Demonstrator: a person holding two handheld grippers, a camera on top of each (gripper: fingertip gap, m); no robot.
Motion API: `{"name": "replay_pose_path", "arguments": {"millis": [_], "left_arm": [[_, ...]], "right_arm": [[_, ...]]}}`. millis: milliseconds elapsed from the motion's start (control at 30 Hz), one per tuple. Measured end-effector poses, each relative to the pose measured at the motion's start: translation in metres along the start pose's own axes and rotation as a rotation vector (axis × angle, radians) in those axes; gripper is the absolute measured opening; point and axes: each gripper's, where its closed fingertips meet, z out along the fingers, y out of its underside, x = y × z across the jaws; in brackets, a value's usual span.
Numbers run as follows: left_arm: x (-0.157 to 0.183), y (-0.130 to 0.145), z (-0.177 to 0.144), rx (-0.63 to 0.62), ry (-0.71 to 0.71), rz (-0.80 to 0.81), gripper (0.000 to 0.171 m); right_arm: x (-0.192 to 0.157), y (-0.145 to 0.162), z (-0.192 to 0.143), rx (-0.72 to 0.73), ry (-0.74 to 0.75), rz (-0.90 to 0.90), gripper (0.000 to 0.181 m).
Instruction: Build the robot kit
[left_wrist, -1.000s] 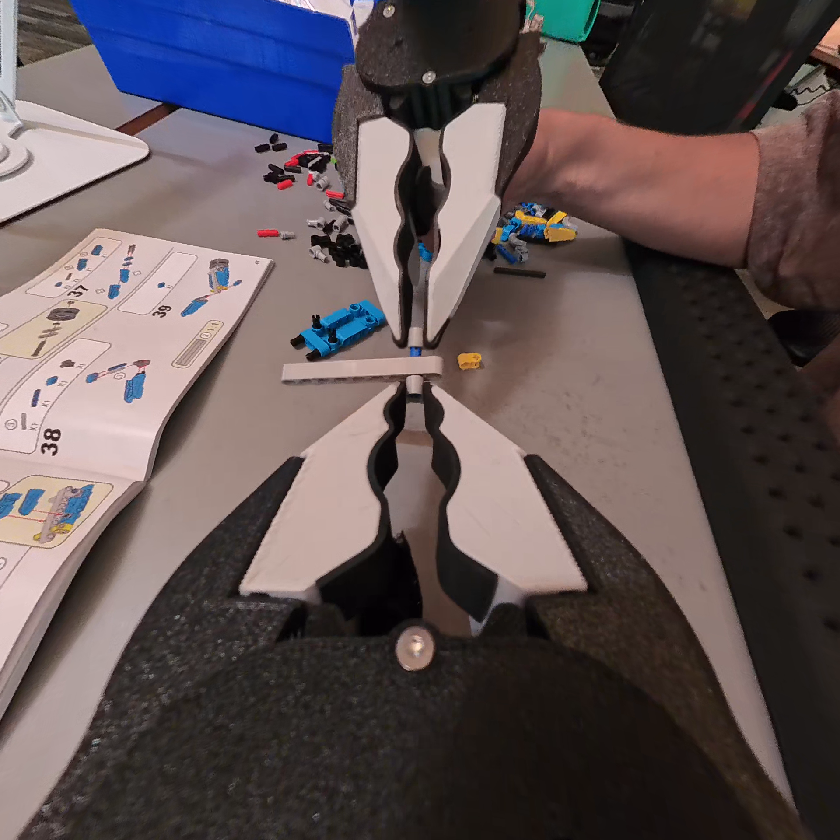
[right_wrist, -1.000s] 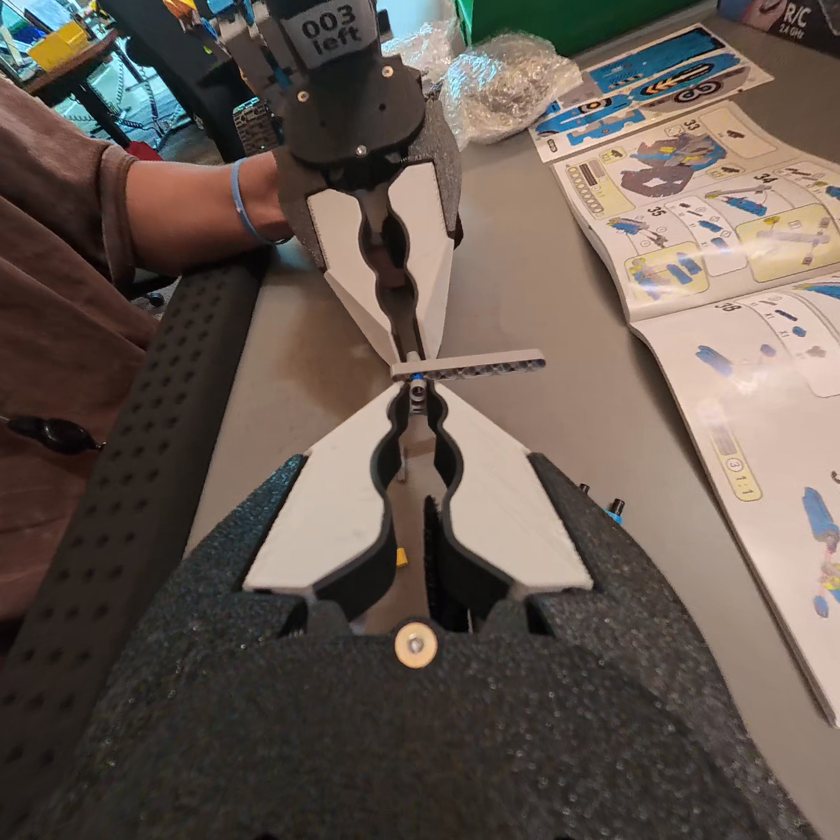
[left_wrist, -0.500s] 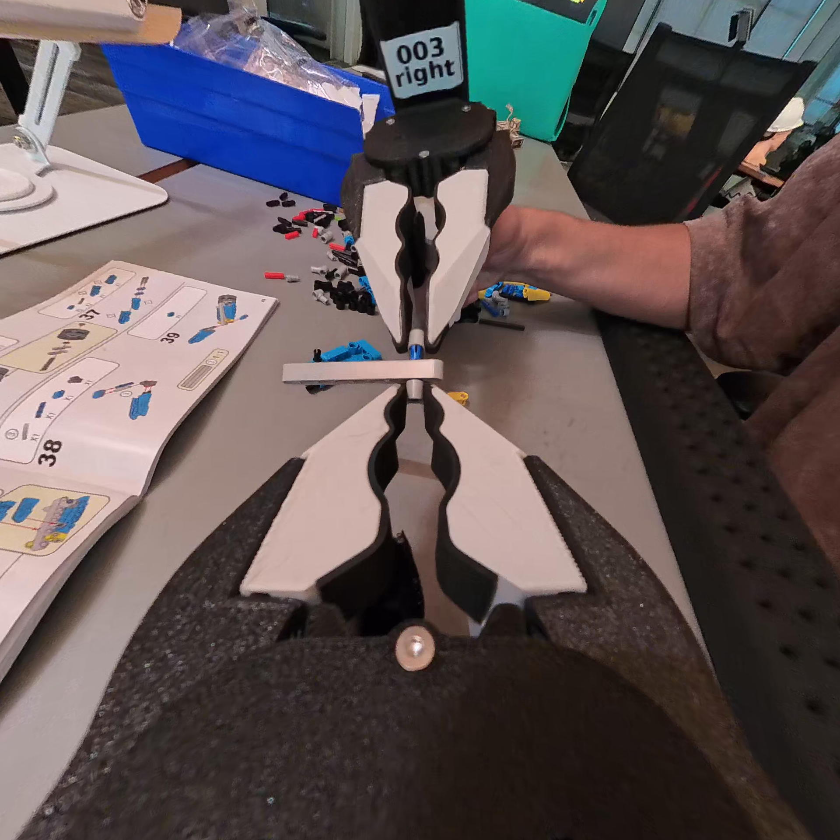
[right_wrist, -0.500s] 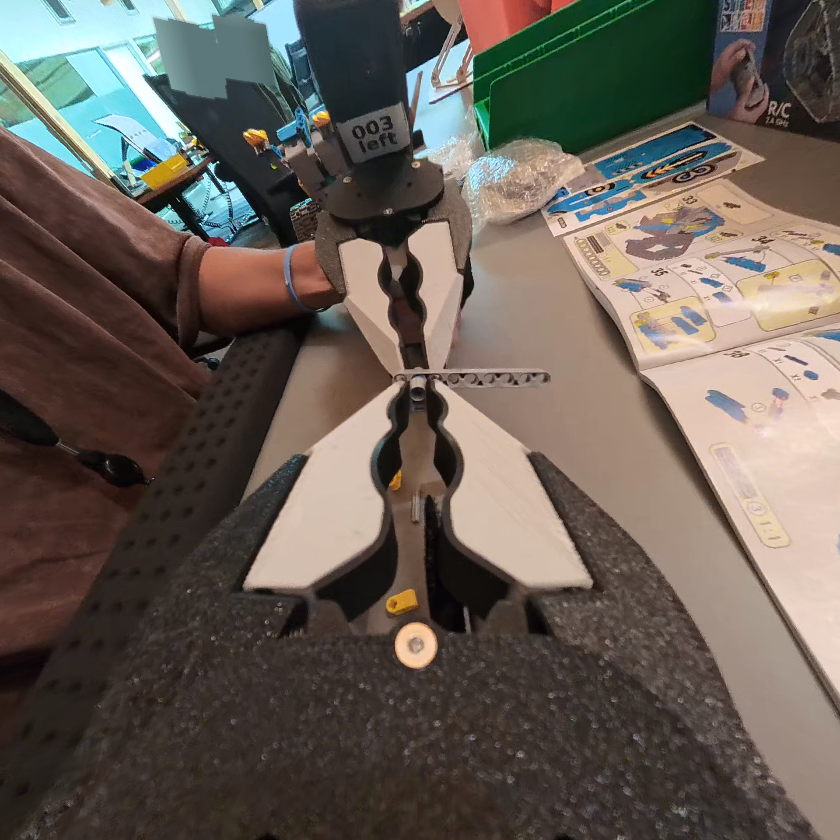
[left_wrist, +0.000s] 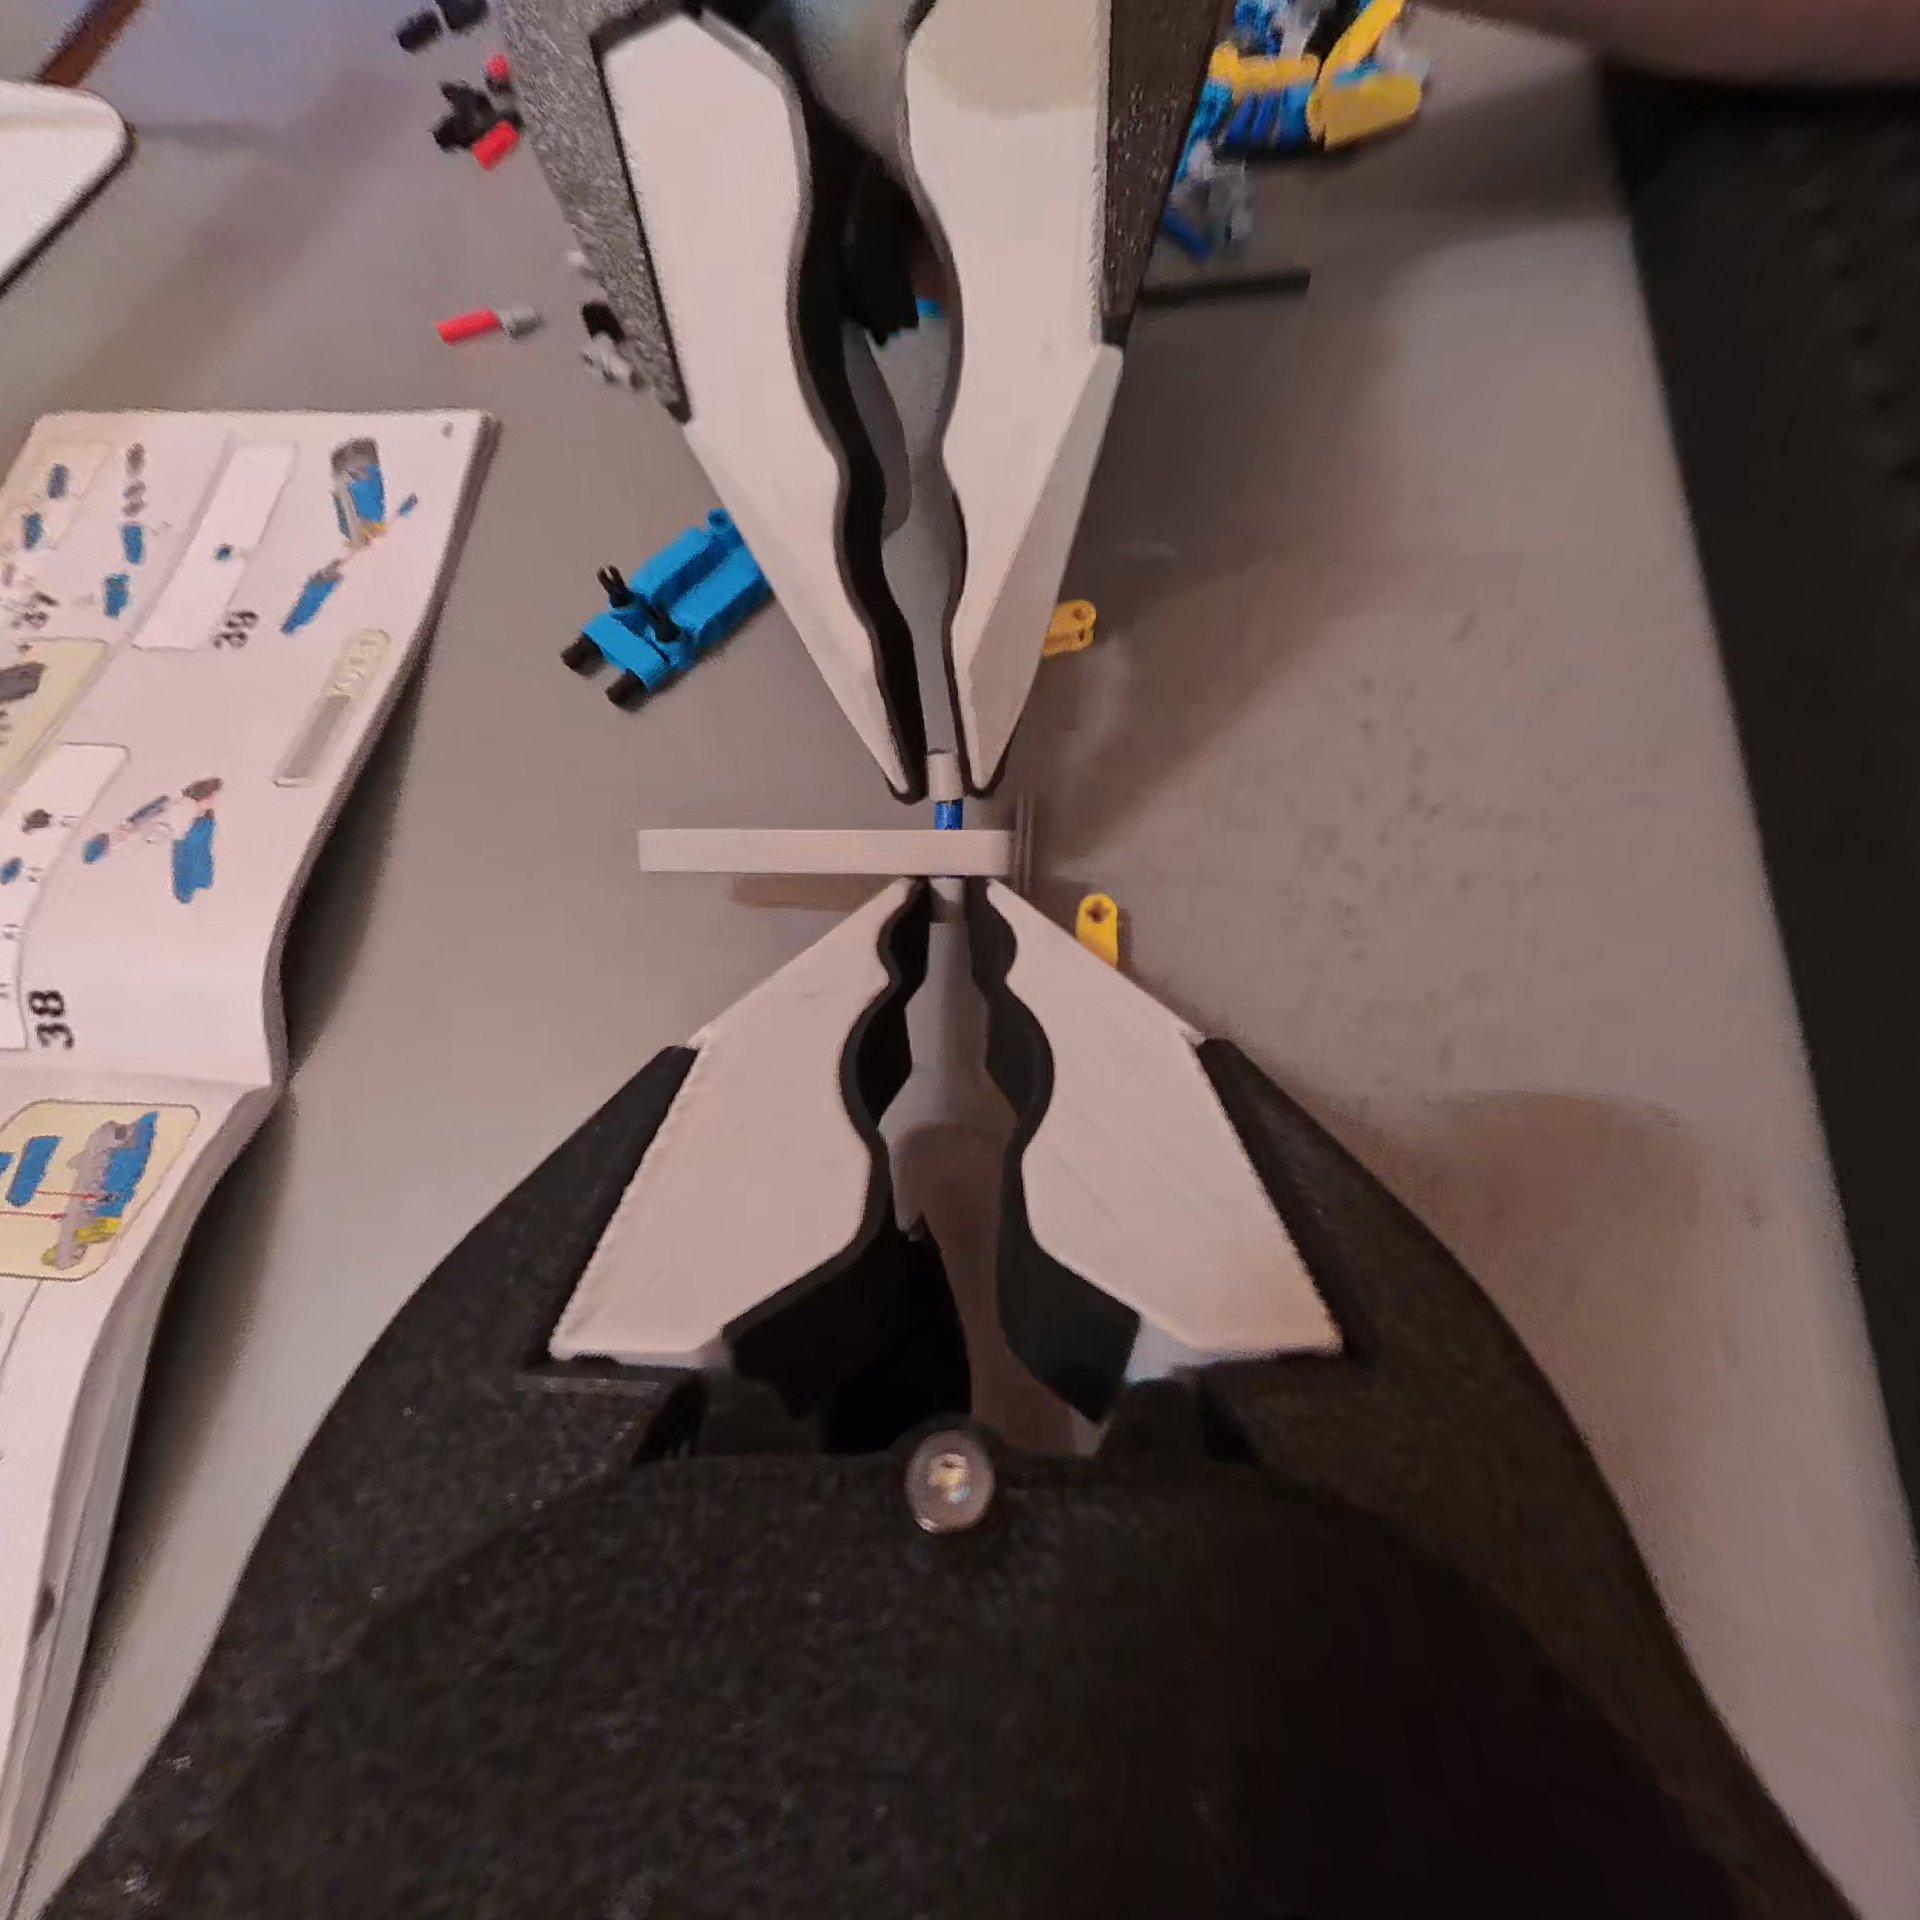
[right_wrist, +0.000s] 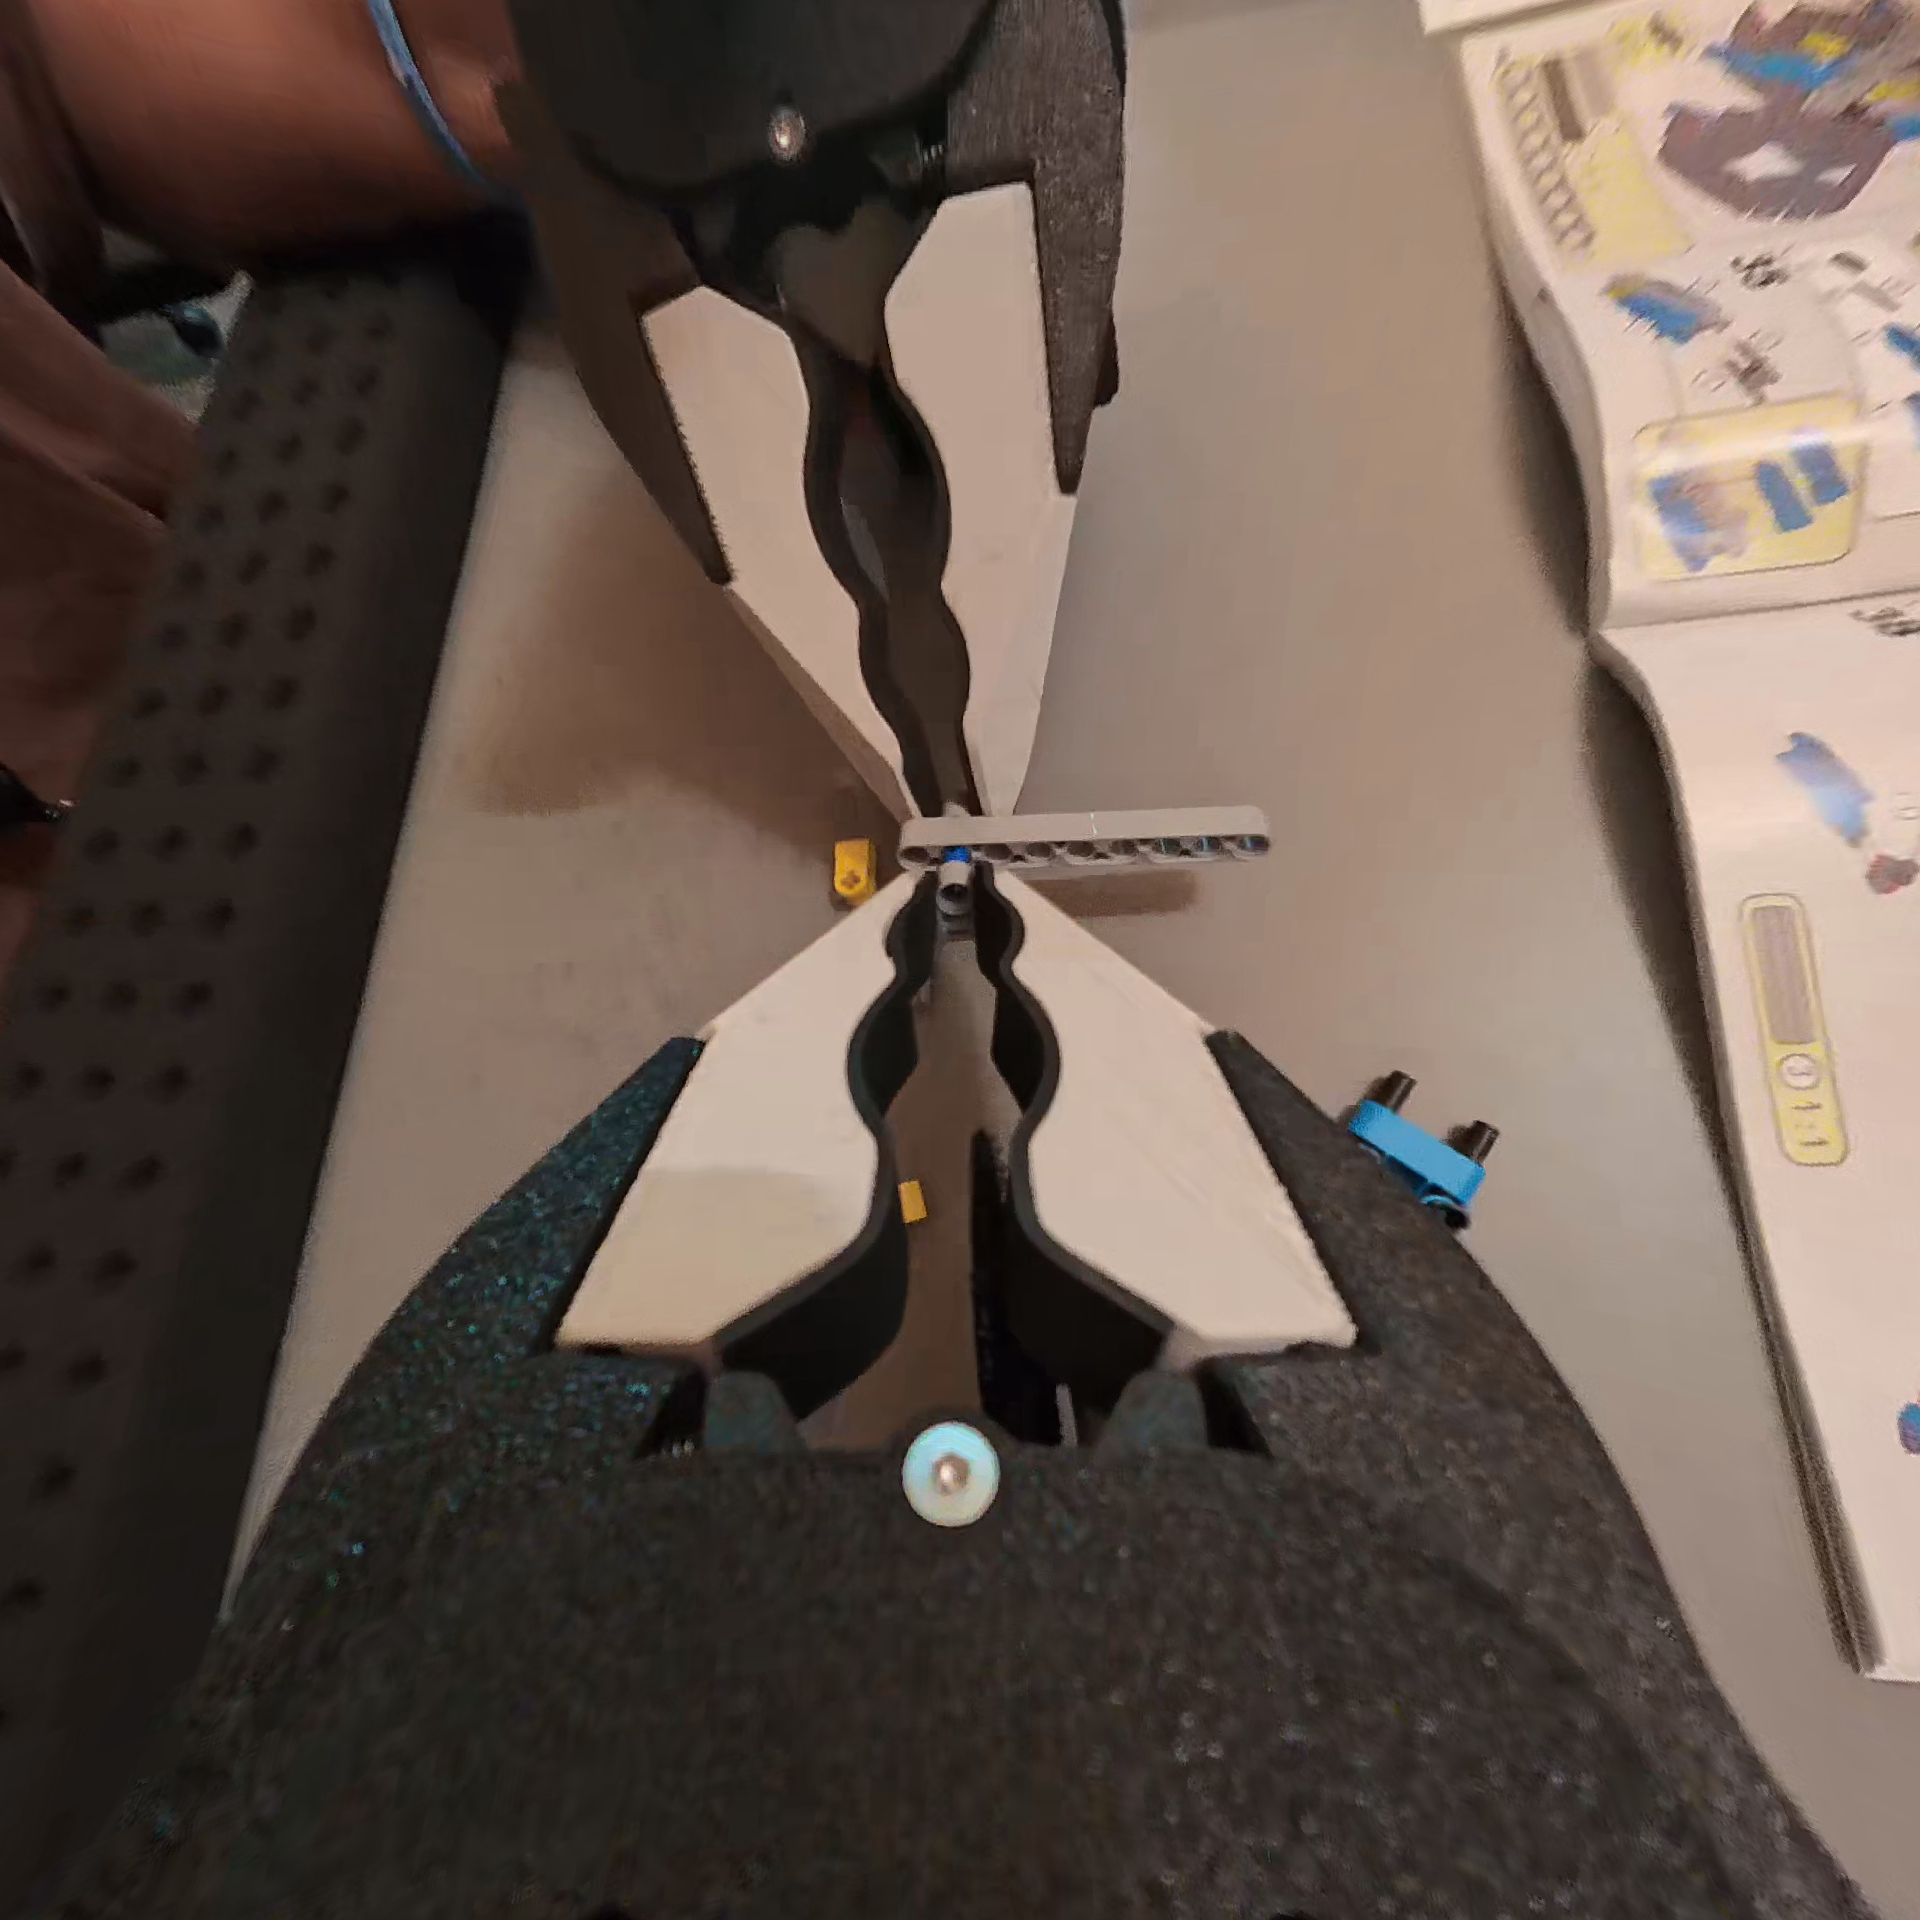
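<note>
The left gripper (left_wrist: 943, 902) is closed on a short grey stub at one end of a grey holed beam (left_wrist: 826, 852), which is held just beyond its tips, crosswise and clear of the worktop (left_wrist: 1403, 727). The beam's free length runs off to the left of this gripper. Opposite, tip to tip, the right gripper (right_wrist: 954, 902) is clamped on a small grey connector (right_wrist: 953, 899) with a blue pin (right_wrist: 957, 857) at its front, and that pin is met by the end hole of the beam; how deep it is seated cannot be told.

Judged from this, a pin is being pressed into the beam. It is done well if both grippers are kept on one straight line, so that the pin is driven square to the hole and not bent aside; the grip on the stub should be kept firm so the beam is not swung about its held end.

Just right of the left gripper's tips a small yellow connector (left_wrist: 1097, 928) lies on the worktop, and a second yellow piece (left_wrist: 1070, 627) lies farther ahead. Ahead and to the left, a blue block with black pins (left_wrist: 675, 613) is seen, and an open instruction booklet (left_wrist: 187, 748) lies well to the left. Beyond the right gripper a scatter of small red and black parts (left_wrist: 480, 125) is visible.
</note>
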Motion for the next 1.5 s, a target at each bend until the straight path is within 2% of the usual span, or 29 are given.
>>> {"name": "replay_pose_path", "arguments": {"millis": [200,533,867,933,1033,1167,1233,1300,1367,1500], "left_arm": [[-0.004,0.011,0.005,-0.064,-0.012,-0.024,0.006],[-0.005,0.011,0.005,-0.063,0.001,-0.052,0.005],[-0.003,0.011,0.005,-0.061,0.022,-0.057,0.006],[-0.003,0.009,0.003,-0.045,0.035,-0.076,0.006],[-0.007,-0.007,-0.01,0.069,0.048,-0.141,0.006],[-0.012,-0.048,-0.043,0.337,0.1,-0.232,0.008],[-0.02,-0.066,-0.068,0.495,0.131,-0.288,0.017],[-0.03,-0.076,-0.09,0.625,0.156,-0.357,0.025],[-0.029,-0.079,-0.094,0.664,0.177,-0.365,0.034],[0.007,-0.078,-0.072,0.555,0.237,-0.229,0.041]], "right_arm": [[0.007,0.006,0.01,0.017,-0.002,0.023,0.007],[0.009,0.007,0.017,0.063,-0.02,0.018,0.007],[0.007,0.01,0.017,0.048,-0.01,-0.039,0.007],[0.006,0.009,0.017,0.046,-0.003,-0.07,0.007],[0.006,-0.005,0.006,0.142,-0.031,-0.026,0.007],[0.001,-0.034,-0.027,0.371,-0.177,0.131,0.007],[0.0,-0.04,-0.041,0.438,-0.245,0.195,0.007],[-0.011,-0.044,-0.054,0.49,-0.382,0.25,0.007],[-0.028,-0.047,-0.063,0.514,-0.54,0.278,0.007],[-0.053,-0.055,-0.074,0.548,-0.738,0.281,0.007]]}}
